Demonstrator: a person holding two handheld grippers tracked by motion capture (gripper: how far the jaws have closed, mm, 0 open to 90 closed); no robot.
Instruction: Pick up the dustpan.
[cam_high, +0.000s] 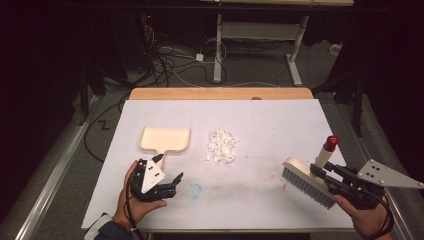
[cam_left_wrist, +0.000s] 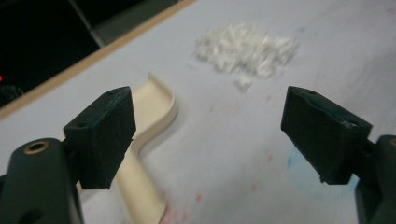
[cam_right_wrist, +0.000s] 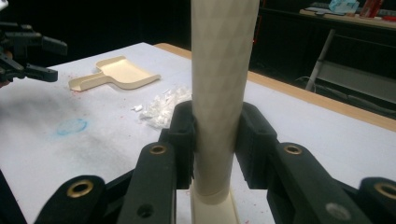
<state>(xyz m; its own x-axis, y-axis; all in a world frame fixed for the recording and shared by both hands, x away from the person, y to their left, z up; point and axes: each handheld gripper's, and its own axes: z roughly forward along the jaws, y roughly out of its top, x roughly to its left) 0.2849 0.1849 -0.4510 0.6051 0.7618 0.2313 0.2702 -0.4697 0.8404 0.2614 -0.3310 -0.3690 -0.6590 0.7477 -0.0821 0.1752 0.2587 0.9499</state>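
Sweeping the heap of white scraps into the cream dustpan looks to be the work in hand, and both tools should handle easily. The right gripper is clamped on the pale handle of the hand brush, its jaws pressing the round shaft from both sides low down near the head; the handle has a faceted texture that should help against slipping, though a round shaft could still twist in the pads if the bristles drag hard. The brush hangs near the table's right edge, bristles angled down, red cap at the top end. The left gripper stands with its jaws wide and nothing between them, just short of the dustpan's handle, which points toward it. The dustpan appears to be thin, stiff plastic, light enough to skid on the white table cover when pushed, so the flat handle is the place to take it, pinched across its width. The scraps lie just right of the pan, near the table's middle; they seem very light and loose, likely to scatter under a fast stroke.
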